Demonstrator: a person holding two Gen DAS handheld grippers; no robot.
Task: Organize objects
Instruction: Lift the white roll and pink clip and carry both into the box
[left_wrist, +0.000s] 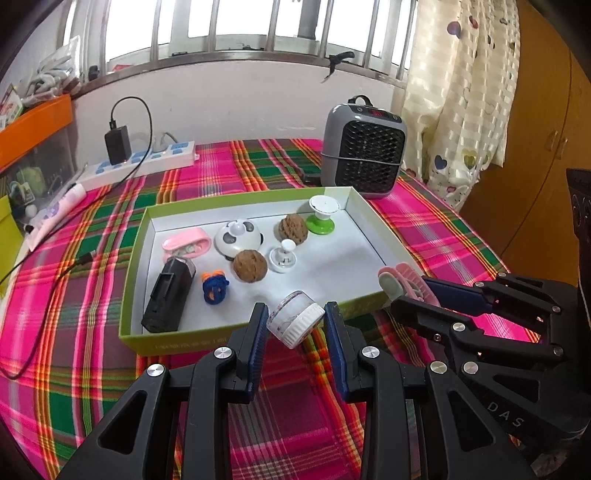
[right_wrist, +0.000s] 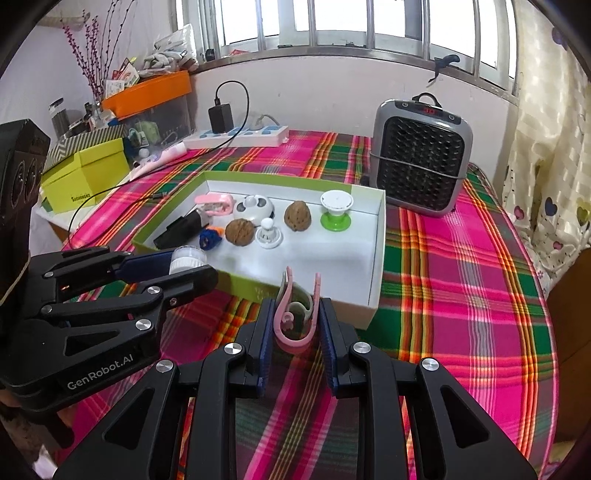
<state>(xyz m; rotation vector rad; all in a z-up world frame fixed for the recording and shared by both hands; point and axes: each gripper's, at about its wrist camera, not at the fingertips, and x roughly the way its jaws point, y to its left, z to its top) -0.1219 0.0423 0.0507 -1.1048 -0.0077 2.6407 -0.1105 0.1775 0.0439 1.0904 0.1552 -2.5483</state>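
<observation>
My left gripper (left_wrist: 295, 325) is shut on a small clear jar with a white ribbed lid (left_wrist: 295, 319), held tilted above the near edge of the green-rimmed white tray (left_wrist: 236, 341). The jar also shows in the right wrist view (right_wrist: 186, 258). My right gripper (right_wrist: 295, 321) is shut on a pink clip (right_wrist: 295, 314), just before the tray's near right corner (right_wrist: 373, 299); the clip also shows in the left wrist view (left_wrist: 402, 282). In the tray lie two walnuts (left_wrist: 250, 266) (left_wrist: 293, 229), a black box (left_wrist: 168, 295), a blue-orange toy (left_wrist: 215, 286) and other small things.
A grey heater (left_wrist: 364, 147) stands behind the tray on the plaid cloth (left_wrist: 74, 295). A white power strip (left_wrist: 136, 162) with a charger and cable lies at the back left. Yellow and orange boxes (right_wrist: 85, 177) stand at the left. A curtain (left_wrist: 461, 110) hangs at the right.
</observation>
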